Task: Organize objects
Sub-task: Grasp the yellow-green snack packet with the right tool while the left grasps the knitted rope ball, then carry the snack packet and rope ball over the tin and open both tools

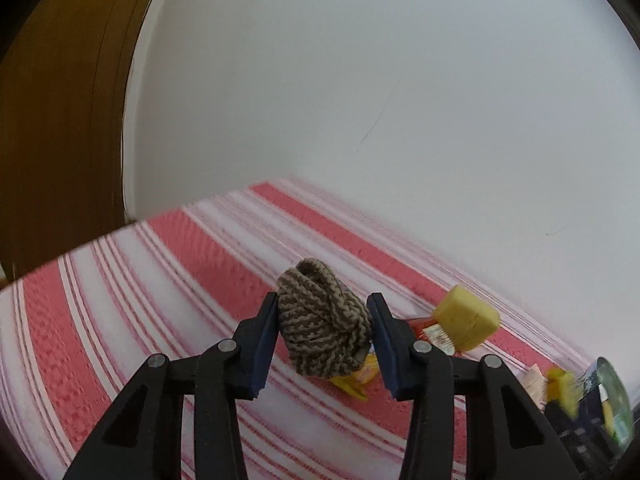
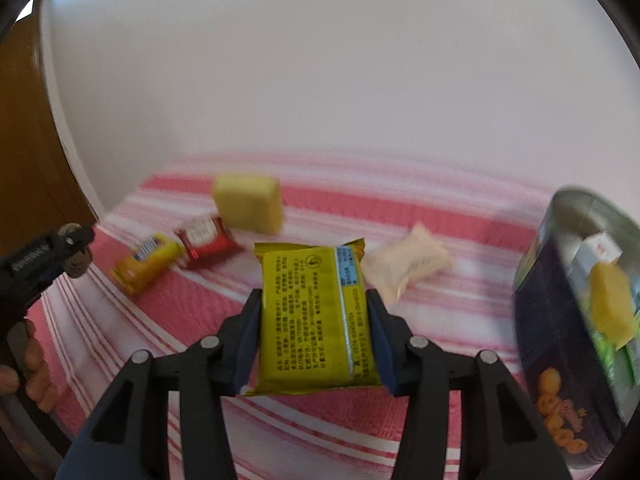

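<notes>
My left gripper is shut on a bundle of brown-and-tan braided cord, lifted above the red-and-white striped cloth. In the right wrist view my right gripper is shut on a yellow snack packet, held flat with its printed back up, above the cloth. On the cloth behind it lie a pale yellow block, a red packet, an orange-yellow packet and a pale pink packet. A round tin at the right holds several items.
A white wall backs the table, with a brown door at the left. The left gripper's body and a hand show at the left edge of the right wrist view. The tin sits at the right edge of the left wrist view.
</notes>
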{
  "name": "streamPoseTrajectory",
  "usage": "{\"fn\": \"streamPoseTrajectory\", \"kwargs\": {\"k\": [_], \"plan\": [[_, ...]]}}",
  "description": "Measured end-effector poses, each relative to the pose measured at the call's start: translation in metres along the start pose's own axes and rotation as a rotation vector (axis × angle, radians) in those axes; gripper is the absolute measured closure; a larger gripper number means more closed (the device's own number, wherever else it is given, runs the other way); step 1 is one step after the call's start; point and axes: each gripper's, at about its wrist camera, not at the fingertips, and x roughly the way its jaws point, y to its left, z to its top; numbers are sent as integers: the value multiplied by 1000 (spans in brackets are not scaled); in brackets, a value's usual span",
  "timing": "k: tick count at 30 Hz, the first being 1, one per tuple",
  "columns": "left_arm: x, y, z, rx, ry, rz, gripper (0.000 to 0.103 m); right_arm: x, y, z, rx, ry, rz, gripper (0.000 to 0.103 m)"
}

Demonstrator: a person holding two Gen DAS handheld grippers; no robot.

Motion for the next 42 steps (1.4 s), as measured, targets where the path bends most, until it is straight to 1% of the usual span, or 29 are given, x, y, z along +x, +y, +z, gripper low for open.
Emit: {"fn": "streamPoseTrajectory", "kwargs": {"k": [2, 5, 9, 15, 24, 27, 31, 38, 42], "plan": [[-3, -9, -2, 44, -22, 16, 56, -16, 2, 1, -9, -83, -20, 53], [-7, -21, -6, 103, -45, 29, 56, -32, 2, 1, -24, -174, -76, 53], [-13, -38, -12, 153, -43, 30, 56, -45, -5, -1, -12, -234, -123, 53], [-24, -67, -24, 231, -51, 25, 56, -56, -16, -4, -13, -280, -177, 53], [-40, -107, -42, 269, -39, -34, 56, -74, -45, -13, 10, -324, -234, 53], [-39, -116, -45, 281, -31, -49, 56, -79, -56, -17, 21, -328, -246, 53], [-46, -134, -52, 304, -28, -69, 56, -86, -70, -20, 36, -335, -263, 53], [-55, -160, -59, 334, -36, -111, 56, -103, -97, -25, 58, -386, -315, 53], [-59, -178, -65, 346, -34, -143, 56, -109, -114, -27, 72, -400, -342, 53]]}}
